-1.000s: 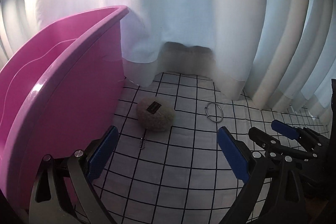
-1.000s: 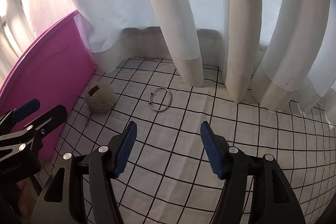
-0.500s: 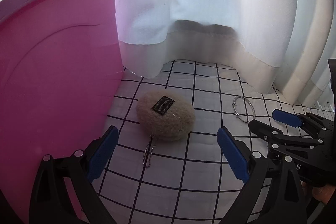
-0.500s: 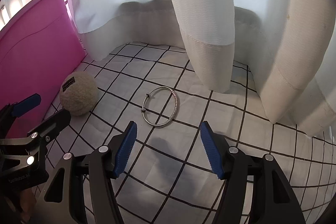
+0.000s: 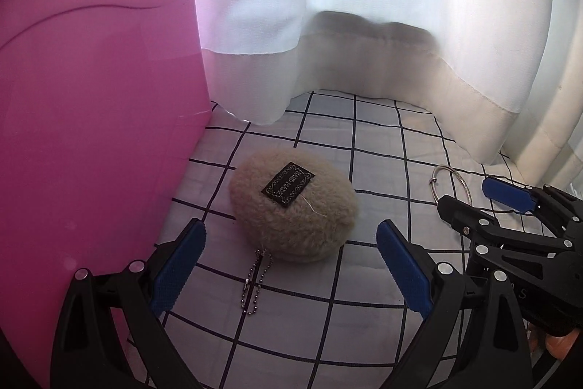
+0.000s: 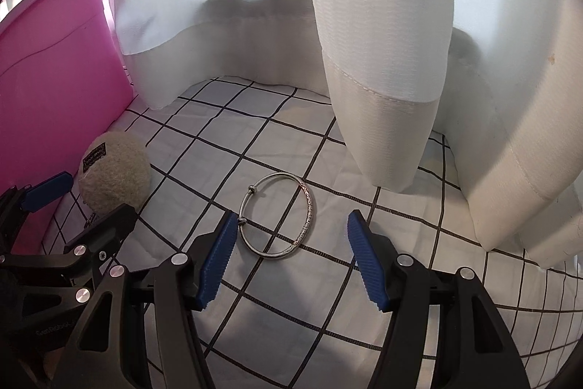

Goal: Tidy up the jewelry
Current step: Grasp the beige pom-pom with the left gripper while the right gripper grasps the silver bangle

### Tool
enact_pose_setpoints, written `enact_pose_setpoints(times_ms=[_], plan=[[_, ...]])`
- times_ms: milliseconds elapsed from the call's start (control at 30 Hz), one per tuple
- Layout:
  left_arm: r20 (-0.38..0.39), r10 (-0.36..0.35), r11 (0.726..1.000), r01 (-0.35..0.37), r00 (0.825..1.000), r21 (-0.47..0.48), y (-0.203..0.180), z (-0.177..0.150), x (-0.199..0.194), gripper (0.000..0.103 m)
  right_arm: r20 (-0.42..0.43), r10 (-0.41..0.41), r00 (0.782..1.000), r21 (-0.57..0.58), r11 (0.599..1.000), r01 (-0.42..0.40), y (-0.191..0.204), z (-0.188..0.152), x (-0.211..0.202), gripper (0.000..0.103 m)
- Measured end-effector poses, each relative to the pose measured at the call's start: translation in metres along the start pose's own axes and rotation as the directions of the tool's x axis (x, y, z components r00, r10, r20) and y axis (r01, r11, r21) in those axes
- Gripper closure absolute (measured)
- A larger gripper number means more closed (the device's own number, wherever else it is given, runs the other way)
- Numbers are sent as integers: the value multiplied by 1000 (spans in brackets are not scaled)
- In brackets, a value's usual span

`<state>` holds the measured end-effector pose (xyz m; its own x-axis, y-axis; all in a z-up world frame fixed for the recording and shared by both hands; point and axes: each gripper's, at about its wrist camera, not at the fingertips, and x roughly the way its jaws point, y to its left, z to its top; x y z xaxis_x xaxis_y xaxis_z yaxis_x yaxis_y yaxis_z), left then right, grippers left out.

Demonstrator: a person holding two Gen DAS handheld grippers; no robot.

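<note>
A beige fluffy pompom charm [image 5: 293, 212] with a black label and a ball chain [image 5: 255, 283] lies on the checked cloth beside the pink bin [image 5: 91, 97]. My left gripper [image 5: 289, 265] is open, its fingertips just short of the charm on either side. A silver bangle [image 6: 278, 214] lies on the cloth; my right gripper [image 6: 288, 254] is open right in front of it, its left pad close to the clasp. The bangle also shows in the left wrist view [image 5: 452, 186], and the charm in the right wrist view [image 6: 114, 177].
White curtains [image 6: 382, 42] hang down onto the cloth [image 6: 291, 316] just behind both objects. The tall pink bin wall [image 6: 54, 79] stands at the left. The two grippers are side by side, close together.
Both grippers have moved forward and down. The charm and the bangle now look larger and sit nearer the fingertips. Both stay open.
</note>
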<state>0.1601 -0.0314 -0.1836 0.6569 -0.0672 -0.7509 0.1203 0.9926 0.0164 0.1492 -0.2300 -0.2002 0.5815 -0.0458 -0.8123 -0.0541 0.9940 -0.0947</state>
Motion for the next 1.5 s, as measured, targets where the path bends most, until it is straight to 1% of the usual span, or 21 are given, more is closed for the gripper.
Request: enact_pose_setpoints(times_ms=[167, 233, 267, 367, 600, 667, 700, 733, 767, 800, 900, 1000, 1167, 1300, 1500], plan=[[-6, -5, 1000, 5, 1000, -9, 1, 3, 8, 10, 3, -17, 1000, -8, 1000, 17, -2, 7, 9, 39], [-15, -2, 1000, 2, 1000, -6, 1, 3, 12, 10, -2, -33, 999, -29, 999, 33, -2, 11, 13, 38], [-16, 0, 1000, 0, 1000, 0, 0, 3, 15, 10, 1, -41, 999, -41, 998, 41, -1, 12, 14, 34], [-48, -15, 1000, 14, 999, -18, 2, 5, 24, 10, -2, -37, 999, -37, 999, 37, -6, 17, 19, 30], [-56, -17, 1000, 15, 998, -26, 0, 10, 30, 9, 3, -45, 999, -25, 999, 45, -13, 20, 21, 30], [-57, -19, 1000, 17, 998, -22, -1, 11, 32, 11, 2, -46, 999, -27, 999, 46, -12, 21, 20, 31], [-53, -25, 1000, 24, 998, -16, 0, 10, 32, 16, 1, -44, 999, -27, 999, 44, -13, 20, 19, 32], [-46, -32, 999, 32, 998, -4, -3, 11, 32, 21, 5, -40, 999, -26, 999, 40, -13, 17, 15, 41], [-40, -41, 999, 41, 998, 7, -6, 12, 32, 31, 13, -41, 999, -31, 999, 41, -11, 17, 14, 56], [-36, -49, 999, 49, 998, 17, -9, 12, 31, 39, 16, -46, 999, -32, 998, 46, -8, 15, 11, 56], [-30, -55, 998, 55, 998, 21, -12, 10, 28, 45, 22, -35, 999, -12, 999, 35, -10, 11, 9, 56], [-29, -64, 998, 65, 998, 22, -11, 7, 24, 48, 27, -21, 999, 2, 1000, 20, -11, 6, 5, 56], [-17, -83, 996, 84, 996, 28, -6, 0, 16, 48, 26, -2, 1000, 29, 1000, 1, -8, -7, -7, 56], [-10, -98, 994, 98, 995, 39, -10, -12, 4, 48, 28, 6, 1000, 44, 999, -7, -4, -19, -19, 57], [-17, -121, 992, 122, 993, 46, -10, -28, -15, 48, 32, 7, 999, 62, 998, -9, 3, -35, -42, 56]])
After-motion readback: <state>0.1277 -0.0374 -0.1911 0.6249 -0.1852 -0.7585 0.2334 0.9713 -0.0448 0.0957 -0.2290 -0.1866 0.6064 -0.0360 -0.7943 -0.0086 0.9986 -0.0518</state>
